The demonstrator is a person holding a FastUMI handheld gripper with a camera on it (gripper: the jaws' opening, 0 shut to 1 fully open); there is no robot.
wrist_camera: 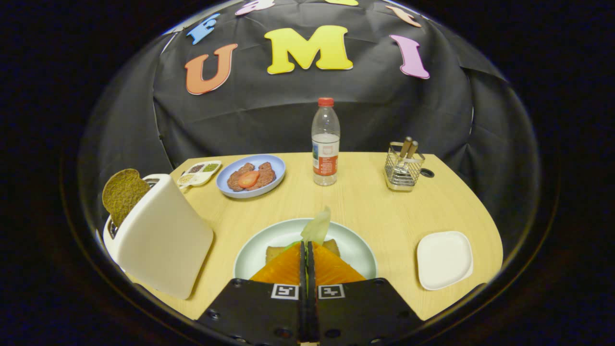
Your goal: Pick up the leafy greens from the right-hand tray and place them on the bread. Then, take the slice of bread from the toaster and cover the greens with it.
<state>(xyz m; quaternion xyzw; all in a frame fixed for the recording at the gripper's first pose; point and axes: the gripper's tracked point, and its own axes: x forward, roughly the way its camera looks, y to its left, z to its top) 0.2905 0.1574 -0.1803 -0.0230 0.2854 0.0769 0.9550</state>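
While the gripper [307,247] hangs over the pale green plate [358,250] at lower centre of the frame, its two fingers are pressed together on a pale leaf of the leafy greens [317,226], which sticks up and away from the tips, tilted slightly toward the right. Directly under the tips lies the bread [331,246], a toasted-looking slice whose corners peek out on both sides of the fingers, so the leaf is already above its target and, as I judge it, only a short drop and a release remain. The white tray [444,259] at lower right sits bare. The leaf looks thin, crinkled and translucent, likely to cling to the pads. The second slice [122,192], dark and grainy, stands upright in the white toaster [161,240] at left, near the plate.
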